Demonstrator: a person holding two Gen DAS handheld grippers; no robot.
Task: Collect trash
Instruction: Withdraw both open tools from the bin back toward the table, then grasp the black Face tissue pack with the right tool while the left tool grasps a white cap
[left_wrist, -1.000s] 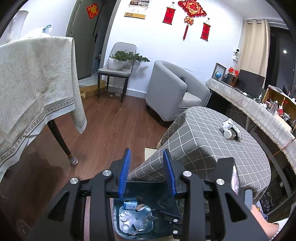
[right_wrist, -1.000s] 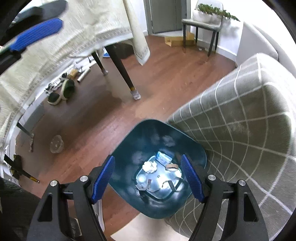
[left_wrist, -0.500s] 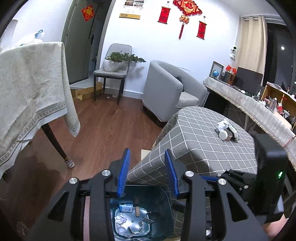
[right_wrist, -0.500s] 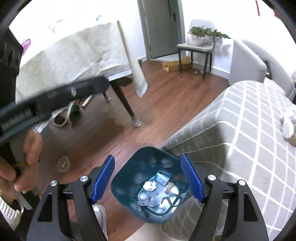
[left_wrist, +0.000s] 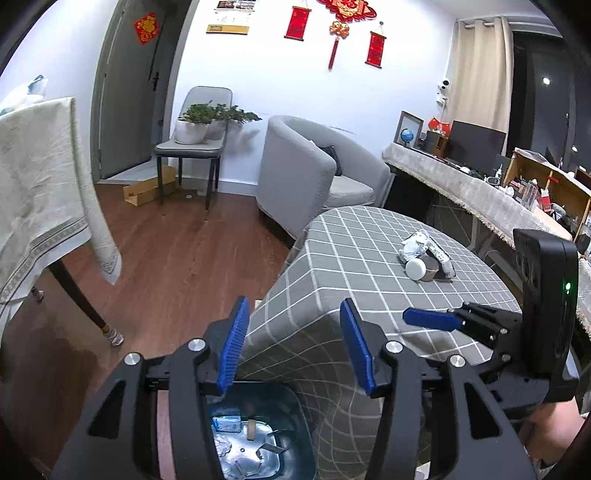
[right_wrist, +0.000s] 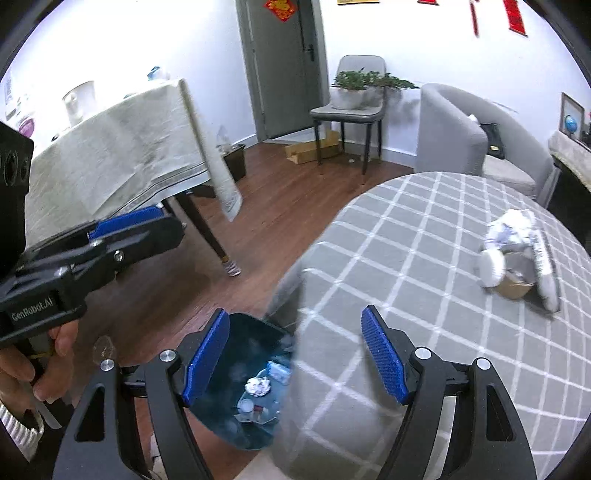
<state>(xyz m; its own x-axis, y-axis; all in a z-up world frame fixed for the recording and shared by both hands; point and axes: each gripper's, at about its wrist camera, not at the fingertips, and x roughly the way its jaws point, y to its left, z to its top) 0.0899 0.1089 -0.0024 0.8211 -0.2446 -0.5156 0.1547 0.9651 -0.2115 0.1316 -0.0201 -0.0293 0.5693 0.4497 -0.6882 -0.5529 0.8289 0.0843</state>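
Already, several scraps can be seen at the bottom of the blue trash bin (right_wrist: 255, 384), which stands on the wooden floor tight against the draped edge of the checked tabletop (left_wrist: 354, 258) — a crumpled white wad, a small blue packet and a few bits besides, so part of the job is judged done. More is left: a little cluster of trash (left_wrist: 424, 256) is grouped on the far side of the tabletop, made up of crumpled paper, a white round lid, a small brown cup and what looks like a wrapped stick, all touching one another. Nothing is carried by either tool. The left gripper (left_wrist: 295, 343) is held over the bin and the cloth's edge, its fingers opening with nothing between them. The right gripper (right_wrist: 295, 354) is held with fingers spread and empty, aimed across the cloth toward that pile, well apart from it. A reach to the cluster is judged the likely next step.
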